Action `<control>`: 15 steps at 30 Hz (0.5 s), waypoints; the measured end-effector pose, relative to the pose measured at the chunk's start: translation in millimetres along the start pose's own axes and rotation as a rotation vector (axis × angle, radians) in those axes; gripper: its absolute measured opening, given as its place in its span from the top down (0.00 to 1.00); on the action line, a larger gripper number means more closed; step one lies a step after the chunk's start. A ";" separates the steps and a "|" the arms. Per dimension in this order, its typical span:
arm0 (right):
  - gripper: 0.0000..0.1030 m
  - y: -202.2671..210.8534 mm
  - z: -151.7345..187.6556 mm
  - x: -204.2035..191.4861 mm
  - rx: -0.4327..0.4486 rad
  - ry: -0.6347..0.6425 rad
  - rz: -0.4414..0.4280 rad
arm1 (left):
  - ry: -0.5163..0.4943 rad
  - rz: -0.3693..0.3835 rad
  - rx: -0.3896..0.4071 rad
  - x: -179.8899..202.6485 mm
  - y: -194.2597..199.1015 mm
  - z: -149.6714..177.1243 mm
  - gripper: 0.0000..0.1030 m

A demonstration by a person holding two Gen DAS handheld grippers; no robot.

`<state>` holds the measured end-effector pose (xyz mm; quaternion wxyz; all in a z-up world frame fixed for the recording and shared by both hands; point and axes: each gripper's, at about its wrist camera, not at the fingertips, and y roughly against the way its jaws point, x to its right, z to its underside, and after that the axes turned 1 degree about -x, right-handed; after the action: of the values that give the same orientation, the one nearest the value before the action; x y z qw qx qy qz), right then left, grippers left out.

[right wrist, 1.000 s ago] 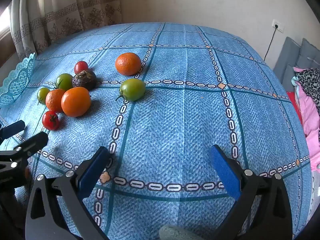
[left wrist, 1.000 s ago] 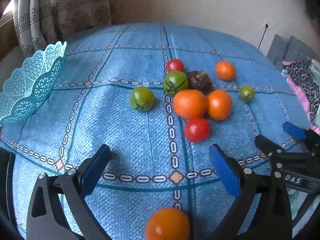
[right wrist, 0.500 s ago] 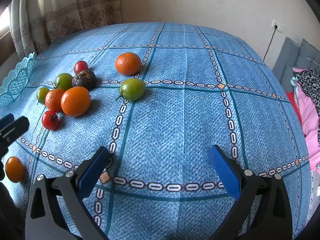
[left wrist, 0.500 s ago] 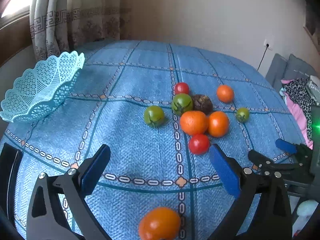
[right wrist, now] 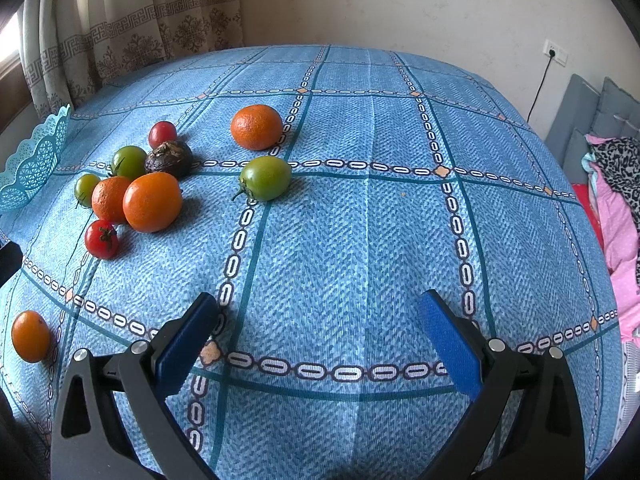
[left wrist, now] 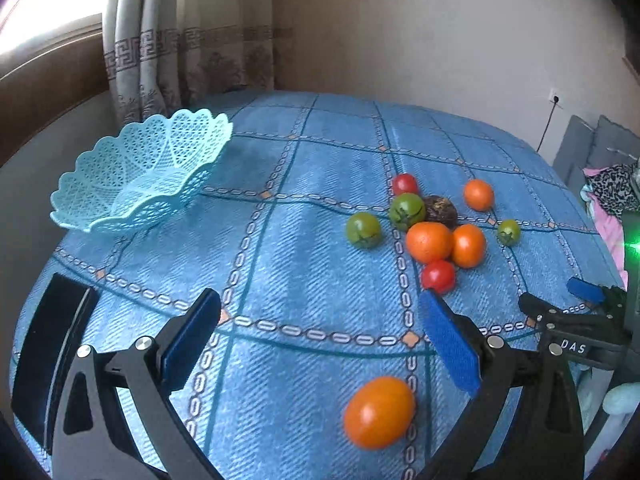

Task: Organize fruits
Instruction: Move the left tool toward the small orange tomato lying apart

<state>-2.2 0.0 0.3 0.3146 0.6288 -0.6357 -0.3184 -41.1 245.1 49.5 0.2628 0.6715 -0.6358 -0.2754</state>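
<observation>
A cluster of fruit lies on the blue cloth: two oranges [left wrist: 428, 241], a red tomato [left wrist: 438, 276], green tomatoes [left wrist: 363, 230] and a dark fruit [left wrist: 440, 209]. A lone orange tomato [left wrist: 378, 412] rests near my left gripper [left wrist: 320, 332], which is open and holds nothing. The turquoise lattice basket [left wrist: 140, 172] sits at the far left, with no fruit visible in it. My right gripper [right wrist: 320, 332] is open over bare cloth; before it lie a green tomato [right wrist: 265, 178], an orange [right wrist: 256, 127] and the cluster [right wrist: 152, 201]. The right gripper's [left wrist: 560, 304] tips show at the left view's right edge.
A black flat object [left wrist: 52, 356] lies at the cloth's near left edge. Curtains [left wrist: 160, 64] and a window stand behind the basket. Pink and patterned clothes [right wrist: 616, 200] and grey cushions lie off the right edge. A wall socket with a cable [right wrist: 554, 52] is on the back wall.
My left gripper has pulled back and risen, so the basket and fruit look farther away and the orange tomato sits further out. The right gripper has hardly moved.
</observation>
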 end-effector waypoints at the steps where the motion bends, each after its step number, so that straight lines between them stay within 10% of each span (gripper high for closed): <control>1: 0.05 -0.1 0.0 -0.2 0.000 0.000 0.000 | -0.006 -0.009 -0.002 -0.9 -1.3 -1.0 0.03; 15: 0.05 0.0 0.1 -0.2 0.000 0.000 0.000 | -0.021 0.000 0.004 3.4 10.4 10.0 0.03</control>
<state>-2.3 0.3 0.3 0.3146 0.6288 -0.6358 -0.3184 -55.3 241.0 49.6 0.2547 0.6690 -0.6393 -0.2810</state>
